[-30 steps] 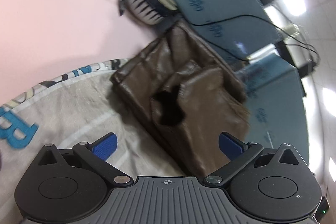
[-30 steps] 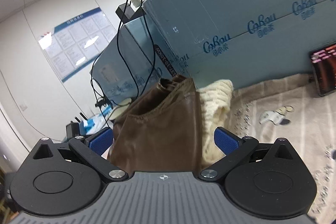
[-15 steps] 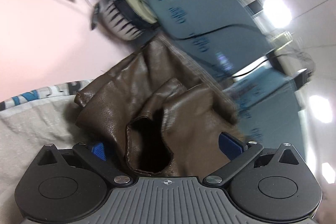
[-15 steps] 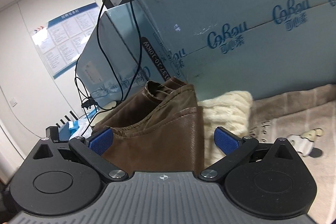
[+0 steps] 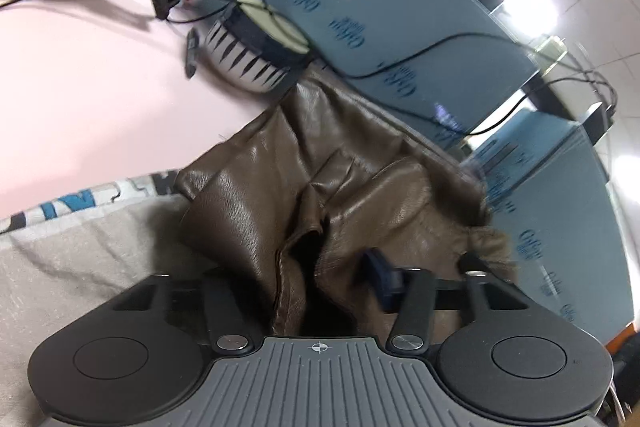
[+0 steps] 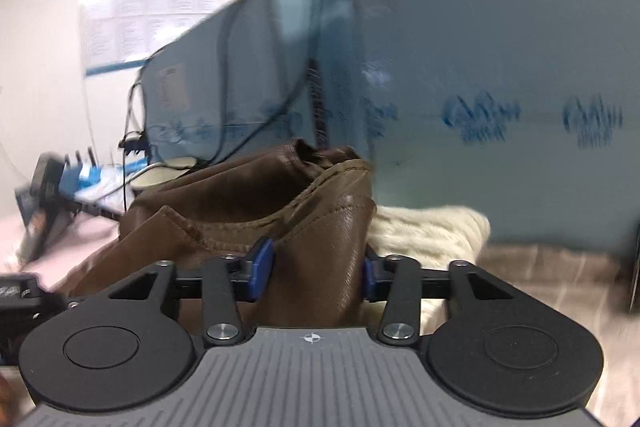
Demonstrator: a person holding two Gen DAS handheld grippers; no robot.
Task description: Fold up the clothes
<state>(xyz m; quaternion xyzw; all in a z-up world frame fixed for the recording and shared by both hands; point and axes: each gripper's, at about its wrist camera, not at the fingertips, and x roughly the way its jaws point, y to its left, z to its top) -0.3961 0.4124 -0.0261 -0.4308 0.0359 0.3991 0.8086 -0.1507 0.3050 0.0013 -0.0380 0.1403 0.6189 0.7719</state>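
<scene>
A brown leather garment (image 5: 260,187) lies bunched on a grey printed cloth (image 5: 80,251), against blue cartons. My left gripper (image 5: 316,267) is closing around a folded edge of it. Its right blue pad (image 5: 380,279) touches the leather and the left pad is hidden under the fold. In the right wrist view the same garment (image 6: 240,199) rises in front of me. My right gripper (image 6: 316,267) is closing on a thick upright fold, with both blue pads (image 6: 262,263) against the leather.
Blue printed cartons (image 5: 360,7) (image 6: 500,67) stand right behind the garment, with black cables over them. A round zigzag-patterned basket (image 5: 248,55) sits on the pink surface (image 5: 80,67). A cream knit garment (image 6: 424,231) lies to the right of the leather.
Both grippers moved in onto the leather garment and their jaws went from wide apart to close together around its folds. The right view rolled and is now blurred.
</scene>
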